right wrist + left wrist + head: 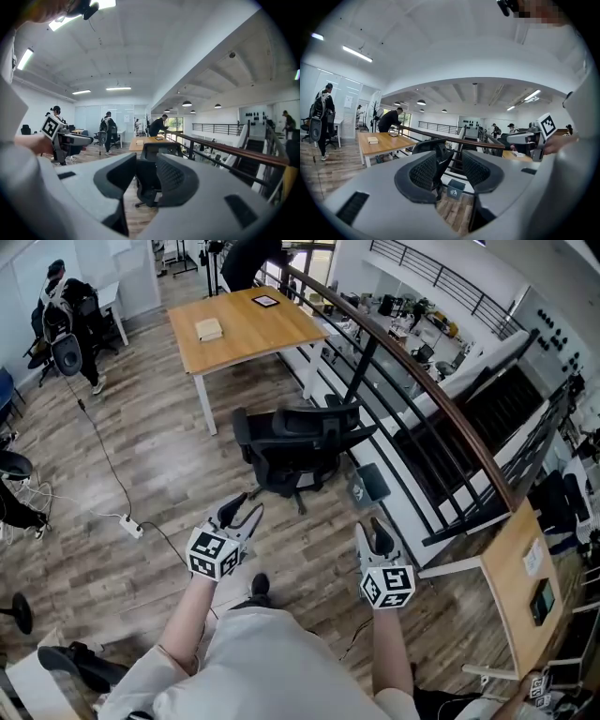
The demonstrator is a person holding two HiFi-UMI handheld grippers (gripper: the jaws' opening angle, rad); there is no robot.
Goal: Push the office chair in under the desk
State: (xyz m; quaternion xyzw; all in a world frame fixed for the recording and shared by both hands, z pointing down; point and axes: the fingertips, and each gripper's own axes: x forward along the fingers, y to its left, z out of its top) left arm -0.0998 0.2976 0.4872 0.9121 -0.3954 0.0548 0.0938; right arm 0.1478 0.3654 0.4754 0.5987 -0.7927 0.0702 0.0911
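Left gripper (246, 507) and right gripper (371, 530) are hovering released, empty, near the office chair (300, 451); a grey bin (367, 485) is sitting just beside it, the surface (258, 332) standing beyond

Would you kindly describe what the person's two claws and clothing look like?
The left claw and right claw each have a grey body, two curved black jaws with dimpled inner faces, and a white cube printed with black square markers. The person wears a pale top.

Bright, even light from ceiling strips (357, 53), soft shadows, fisheye-bent edges (black corners), foreground blurred.
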